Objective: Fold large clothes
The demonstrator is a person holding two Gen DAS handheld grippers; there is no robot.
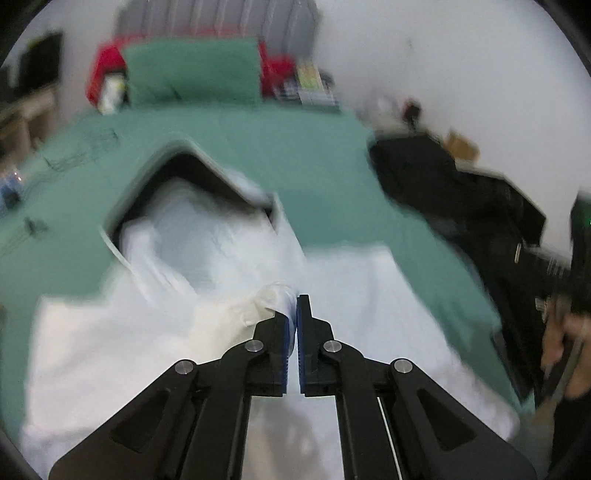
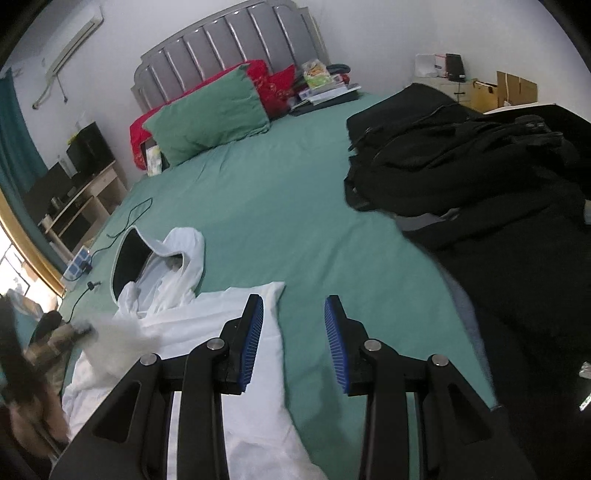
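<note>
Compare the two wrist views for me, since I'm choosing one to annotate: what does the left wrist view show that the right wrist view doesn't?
Only the left wrist view shows the left gripper close up, shut on a bunched bit of the white hooded garment.

Only the right wrist view shows the right gripper open and empty over the green bedsheet, plus the wall air conditioner and the cable.

Both show the garment, sheet, green pillow, headboard and black clothes.

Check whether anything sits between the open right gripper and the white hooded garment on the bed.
Nothing visible does. The right gripper hangs open over the white hooded garment at its edge, with only green sheet beside it. The black clothes lie off to the right.
</note>
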